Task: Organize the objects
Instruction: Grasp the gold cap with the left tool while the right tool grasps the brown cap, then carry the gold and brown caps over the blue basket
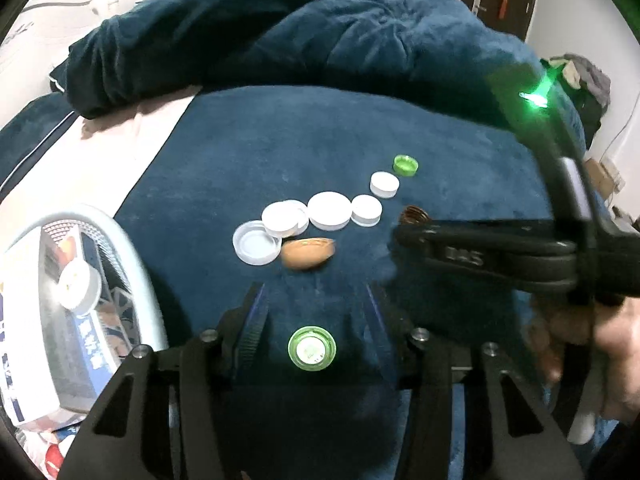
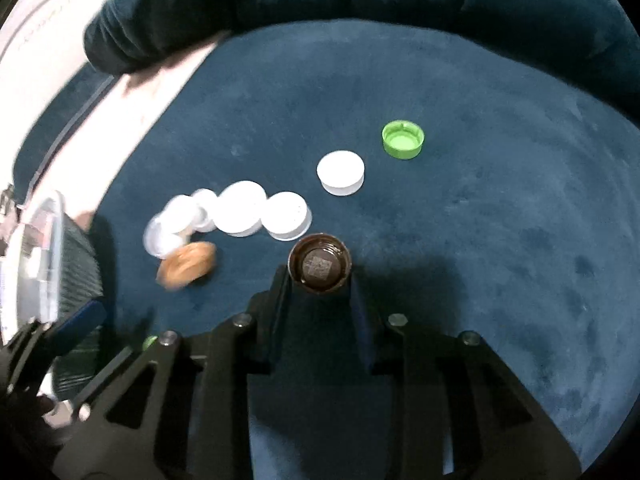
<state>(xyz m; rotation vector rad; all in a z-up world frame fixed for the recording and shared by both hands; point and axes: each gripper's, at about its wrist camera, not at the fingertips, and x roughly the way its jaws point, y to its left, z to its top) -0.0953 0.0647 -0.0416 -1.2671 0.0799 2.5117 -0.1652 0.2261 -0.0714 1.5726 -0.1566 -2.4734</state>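
Loose bottle caps lie on a dark blue blanket (image 1: 280,152). My right gripper (image 2: 320,276) is shut on a dark brown cap (image 2: 320,266), open side up, pinched between both fingers just above the blanket. In the left wrist view this gripper (image 1: 404,232) reaches in from the right with the brown cap (image 1: 414,214) at its tip. My left gripper (image 1: 316,296) stands open. A green cap (image 1: 312,348) shows between its fingers near their base, touching neither pad. Several white caps (image 1: 330,210) form a row, with a tan cap (image 1: 308,254) beside them and another green cap (image 1: 406,165) farther back.
A white basket (image 1: 132,248) at the left holds printed boxes and a white cap (image 1: 78,284). A bundled dark blue blanket (image 1: 280,32) is heaped along the back. A pink sheet (image 1: 120,148) shows at the left. A hand (image 1: 600,344) holds the right gripper.
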